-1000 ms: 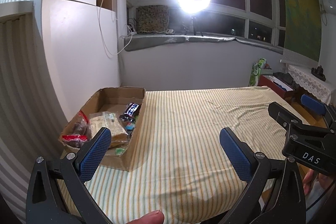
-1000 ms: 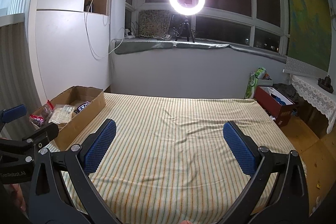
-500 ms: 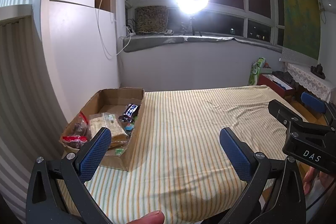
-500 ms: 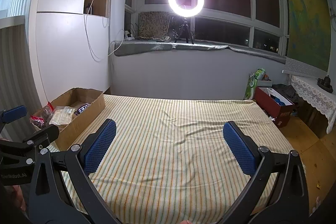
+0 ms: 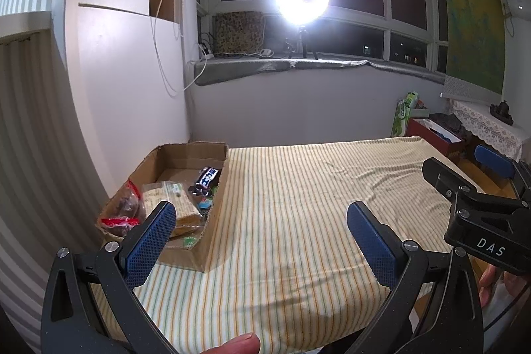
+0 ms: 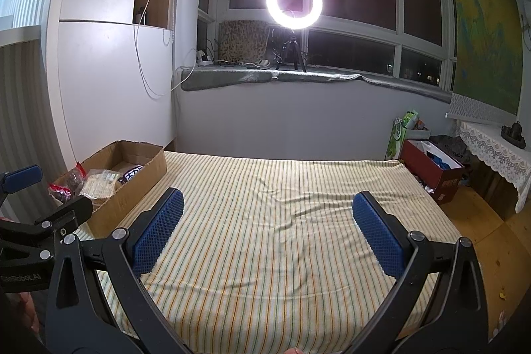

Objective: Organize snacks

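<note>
A cardboard box (image 5: 217, 204) (image 6: 146, 175) sits at the left edge of the striped cloth (image 5: 298, 204) (image 6: 282, 204). Several snack packets lie inside it: a dark bar with white letters (image 5: 207, 177), a pale cracker pack (image 5: 172, 199), a red-trimmed bag (image 5: 124, 209). My left gripper (image 5: 262, 234) hovers open over the cloth's near side, just right of the box, empty. My right gripper (image 6: 267, 228) is open too, above the middle of the cloth, nothing between its fingers. Each gripper's body shows at the edge of the other's view.
A white cabinet wall (image 5: 126, 88) stands close behind the box. A ring light (image 6: 293, 2) glares from the windowsill. Off the cloth's right side are a red box (image 6: 431, 168), a green bag (image 6: 403, 135) and a lace-covered table (image 6: 497, 151).
Both grippers have tilted slightly upward; the scene has slid a little lower in both views. Nothing on the cloth or in the box has moved.
</note>
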The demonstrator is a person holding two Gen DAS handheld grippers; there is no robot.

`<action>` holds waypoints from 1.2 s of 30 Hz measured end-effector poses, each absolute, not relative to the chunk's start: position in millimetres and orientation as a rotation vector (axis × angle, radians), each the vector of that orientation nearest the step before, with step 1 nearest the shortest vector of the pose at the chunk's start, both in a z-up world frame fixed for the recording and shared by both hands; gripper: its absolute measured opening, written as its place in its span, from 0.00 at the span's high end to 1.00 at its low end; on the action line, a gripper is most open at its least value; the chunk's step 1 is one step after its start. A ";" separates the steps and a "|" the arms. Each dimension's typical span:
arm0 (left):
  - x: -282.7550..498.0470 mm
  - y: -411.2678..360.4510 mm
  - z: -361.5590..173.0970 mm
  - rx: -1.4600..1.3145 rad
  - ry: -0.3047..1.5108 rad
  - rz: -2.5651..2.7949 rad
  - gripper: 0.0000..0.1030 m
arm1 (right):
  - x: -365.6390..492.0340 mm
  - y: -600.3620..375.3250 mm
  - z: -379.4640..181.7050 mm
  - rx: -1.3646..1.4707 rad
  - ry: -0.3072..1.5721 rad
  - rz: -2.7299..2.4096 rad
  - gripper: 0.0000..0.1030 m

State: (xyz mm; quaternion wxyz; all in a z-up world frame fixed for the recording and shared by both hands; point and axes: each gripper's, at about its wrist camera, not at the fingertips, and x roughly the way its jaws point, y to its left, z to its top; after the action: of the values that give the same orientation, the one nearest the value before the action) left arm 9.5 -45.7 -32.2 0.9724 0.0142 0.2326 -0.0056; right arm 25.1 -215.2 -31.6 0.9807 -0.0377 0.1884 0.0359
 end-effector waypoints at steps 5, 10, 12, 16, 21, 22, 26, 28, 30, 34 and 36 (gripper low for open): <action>10.4 -46.7 -33.2 0.032 0.474 -0.013 0.01 | 24.8 -215.6 -30.9 -0.076 0.382 0.073 0.00; 12.8 -46.5 -34.8 0.035 0.480 -0.015 0.01 | 25.0 -216.6 -31.3 -0.075 0.386 0.072 0.00; 13.3 -46.8 -35.1 0.036 0.482 -0.014 0.01 | 25.3 -217.3 -32.2 -0.074 0.388 0.072 0.00; 13.1 -47.1 -35.5 0.037 0.484 -0.012 0.01 | 25.4 -217.9 -32.3 -0.075 0.388 0.073 0.00; 13.6 -46.6 -35.8 0.037 0.485 -0.012 0.01 | 25.9 -217.9 -34.0 -0.075 0.391 0.072 0.00; 13.6 -46.6 -35.9 0.037 0.485 -0.012 0.01 | 25.9 -217.9 -34.1 -0.074 0.391 0.073 0.00; 14.0 -45.9 -35.9 0.037 0.486 -0.013 0.01 | 25.9 -217.7 -36.1 -0.073 0.392 0.071 0.00; 13.4 -46.0 -36.1 0.035 0.487 -0.014 0.01 | 26.1 -217.8 -36.2 -0.074 0.393 0.071 0.00; 13.2 -46.1 -36.6 0.036 0.487 -0.012 0.01 | 25.7 -217.6 -38.8 -0.074 0.396 0.069 0.00; 12.5 -46.0 -37.4 0.032 0.492 -0.015 0.01 | 25.0 -217.9 -41.3 -0.073 0.398 0.068 0.00; 13.5 -46.0 -38.3 0.030 0.496 -0.015 0.01 | 24.9 -217.9 -41.1 -0.072 0.397 0.068 0.00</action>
State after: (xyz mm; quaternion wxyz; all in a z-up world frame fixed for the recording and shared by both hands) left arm 13.5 -46.0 -38.3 0.9693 0.0149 0.2455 -0.0075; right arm 24.9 -217.9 -41.1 0.9791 -0.0358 0.1974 0.0339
